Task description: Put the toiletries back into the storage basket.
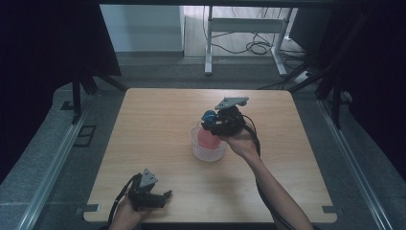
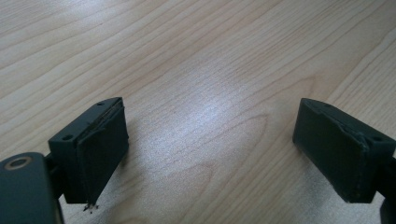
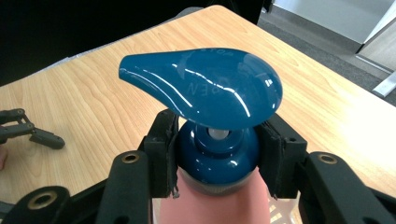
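The right gripper (image 3: 217, 158), clamped on the pink pump bottle's (image 3: 215, 200) blue collar (image 3: 217, 154), seems to be setting it into the clear basket (image 1: 208, 152); next comes letting go, while the left gripper (image 2: 212, 154) rests spread wide.

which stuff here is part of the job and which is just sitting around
In the job:
- pink pump bottle with blue pump head
- clear basket it sits in
- right tongs, shut on the bottle's blue collar

Lying about:
- left tongs, open over bare table

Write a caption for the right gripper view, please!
The right gripper clamps the blue collar of a pink pump bottle under its blue pump head, above the wooden table.
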`<state>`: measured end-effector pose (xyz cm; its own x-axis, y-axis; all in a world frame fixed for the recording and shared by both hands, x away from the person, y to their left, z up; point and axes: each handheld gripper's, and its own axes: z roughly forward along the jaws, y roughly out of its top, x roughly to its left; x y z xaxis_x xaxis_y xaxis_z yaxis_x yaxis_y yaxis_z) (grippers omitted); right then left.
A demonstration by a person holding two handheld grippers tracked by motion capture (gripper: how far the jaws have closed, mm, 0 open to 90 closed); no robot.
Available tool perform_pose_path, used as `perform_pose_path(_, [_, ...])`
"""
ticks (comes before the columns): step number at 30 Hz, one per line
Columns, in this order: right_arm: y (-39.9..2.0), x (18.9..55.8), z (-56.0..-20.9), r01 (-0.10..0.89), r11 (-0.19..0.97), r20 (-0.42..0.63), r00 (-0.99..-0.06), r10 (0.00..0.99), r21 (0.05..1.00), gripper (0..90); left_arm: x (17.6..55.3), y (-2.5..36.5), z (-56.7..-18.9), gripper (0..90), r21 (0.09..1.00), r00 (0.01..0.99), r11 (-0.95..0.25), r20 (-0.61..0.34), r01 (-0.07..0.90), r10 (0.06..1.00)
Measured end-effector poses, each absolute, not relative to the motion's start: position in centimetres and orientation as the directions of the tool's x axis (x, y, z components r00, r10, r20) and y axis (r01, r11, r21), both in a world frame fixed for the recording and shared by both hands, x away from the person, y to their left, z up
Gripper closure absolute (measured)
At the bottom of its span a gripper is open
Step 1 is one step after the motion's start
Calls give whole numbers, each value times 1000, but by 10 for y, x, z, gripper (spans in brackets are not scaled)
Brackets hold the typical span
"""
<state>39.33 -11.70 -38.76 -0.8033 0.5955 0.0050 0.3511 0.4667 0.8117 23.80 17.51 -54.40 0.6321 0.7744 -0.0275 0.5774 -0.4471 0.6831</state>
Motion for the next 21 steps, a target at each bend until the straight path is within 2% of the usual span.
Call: perform_pose_path(21, [-110,396,-419,383,499,21,-809,588,777,527,238,175,-544,100,683,632,-446,-29,578,775])
